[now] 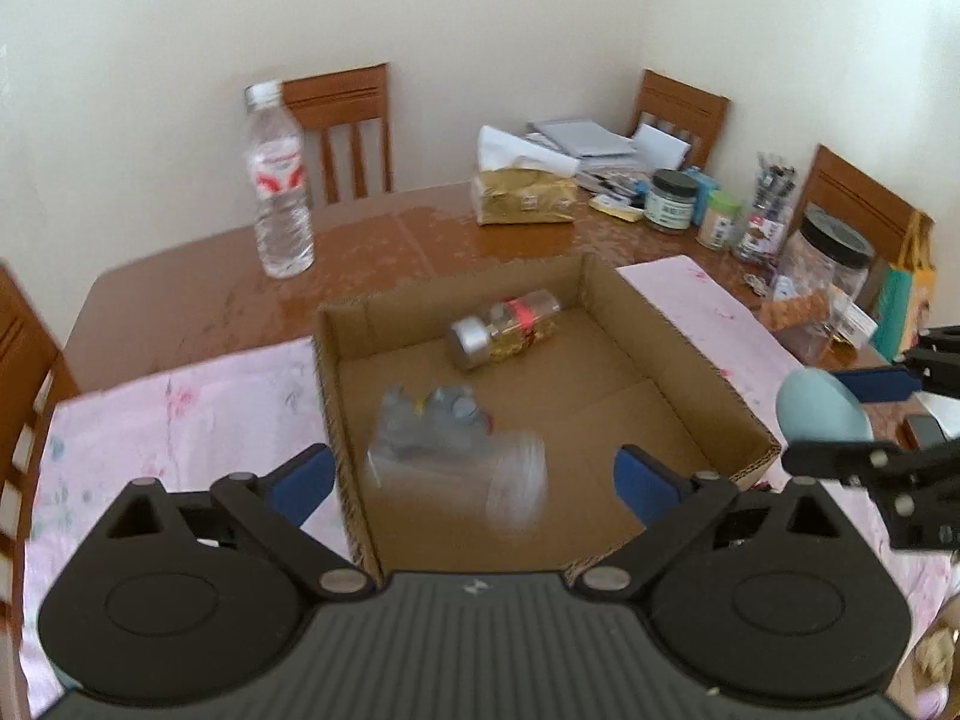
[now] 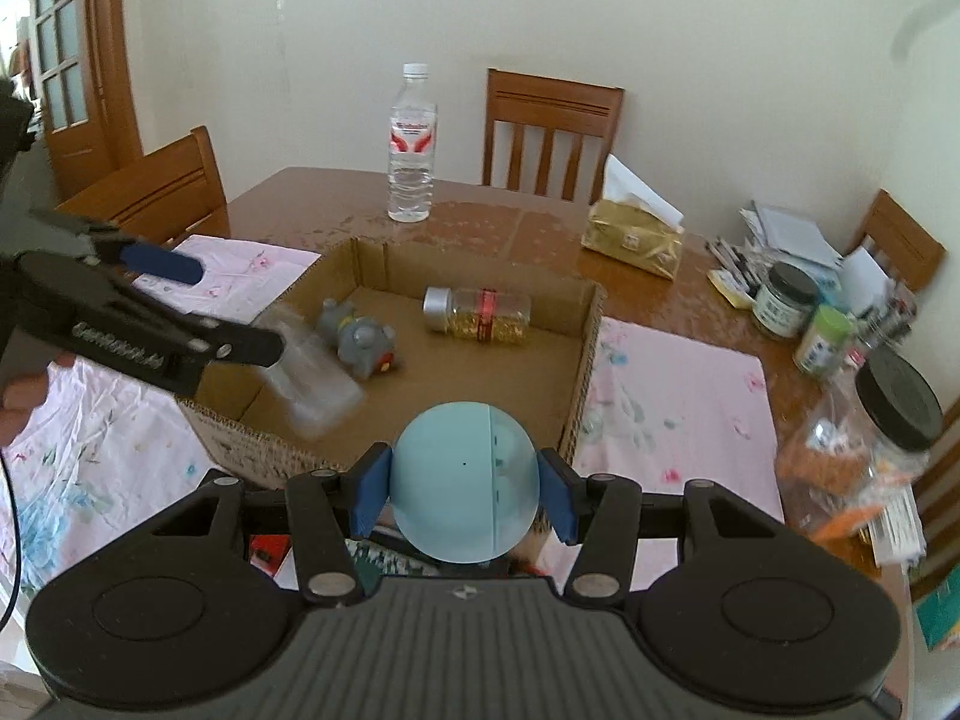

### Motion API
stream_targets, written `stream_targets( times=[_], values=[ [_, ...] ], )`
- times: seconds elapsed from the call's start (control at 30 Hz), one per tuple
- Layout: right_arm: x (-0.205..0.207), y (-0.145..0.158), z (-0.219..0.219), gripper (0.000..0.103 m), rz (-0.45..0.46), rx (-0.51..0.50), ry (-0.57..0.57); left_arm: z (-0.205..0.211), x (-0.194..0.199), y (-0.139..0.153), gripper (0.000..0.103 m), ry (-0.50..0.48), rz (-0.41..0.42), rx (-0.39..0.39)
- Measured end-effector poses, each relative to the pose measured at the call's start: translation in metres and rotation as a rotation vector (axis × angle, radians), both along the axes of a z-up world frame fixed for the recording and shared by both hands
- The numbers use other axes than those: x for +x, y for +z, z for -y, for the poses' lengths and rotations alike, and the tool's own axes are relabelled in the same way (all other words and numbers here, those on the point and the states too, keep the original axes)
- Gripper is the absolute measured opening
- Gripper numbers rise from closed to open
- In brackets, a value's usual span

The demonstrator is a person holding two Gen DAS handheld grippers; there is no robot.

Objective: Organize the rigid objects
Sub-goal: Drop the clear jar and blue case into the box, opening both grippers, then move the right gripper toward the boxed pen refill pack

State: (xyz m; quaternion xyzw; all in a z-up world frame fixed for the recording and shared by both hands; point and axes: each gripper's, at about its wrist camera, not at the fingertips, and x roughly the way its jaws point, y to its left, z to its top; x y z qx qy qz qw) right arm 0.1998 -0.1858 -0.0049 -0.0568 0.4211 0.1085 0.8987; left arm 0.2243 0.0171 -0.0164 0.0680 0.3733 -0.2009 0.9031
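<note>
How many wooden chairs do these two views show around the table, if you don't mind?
4: one behind the water bottle at, one at the left, two at the right and. More may be hidden.

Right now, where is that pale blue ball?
The pale blue ball is clamped between the right gripper pads, at the near edge of the cardboard box, bottom centre of the right wrist view.

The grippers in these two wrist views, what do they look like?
Both match: the left gripper and the right gripper have a ribbed dark-grey body, two round black housings, black linkage arms with silver pivot pins, and blue pads on the fingers. Seen from the right wrist view, the left one carries white lettering, too blurred to read, and a thin black cable hangs below it.
</note>
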Motion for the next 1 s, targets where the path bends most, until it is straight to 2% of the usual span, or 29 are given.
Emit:
stream_targets(
  times=[0.2,0.37,0.73,0.8,0.87,1.0],
  values=[
    [0.023,-0.008,0.001,0.058,-0.007,0.011,0.048,-0.023,-0.018,-0.008,0.099,0.082,-0.050,-0.009],
    [0.044,-0.016,0.000,0.058,-0.023,0.015,0.082,-0.034,-0.032,-0.008,0.099,0.146,-0.043,0.031],
    [0.077,-0.048,-0.005,0.058,-0.121,0.009,0.085,-0.050,-0.050,-0.010,0.099,0.233,-0.046,0.033],
    [0.079,-0.048,-0.004,0.070,-0.121,0.016,0.077,-0.051,-0.052,-0.012,0.099,0.237,-0.053,0.040],
    [0.077,-0.042,-0.003,0.101,-0.086,0.020,0.054,-0.052,-0.053,-0.013,0.099,0.238,-0.058,0.040],
    [0.074,-0.030,0.000,0.103,-0.068,0.037,0.027,-0.052,-0.053,-0.013,0.099,0.229,-0.066,0.035]
  ],
)
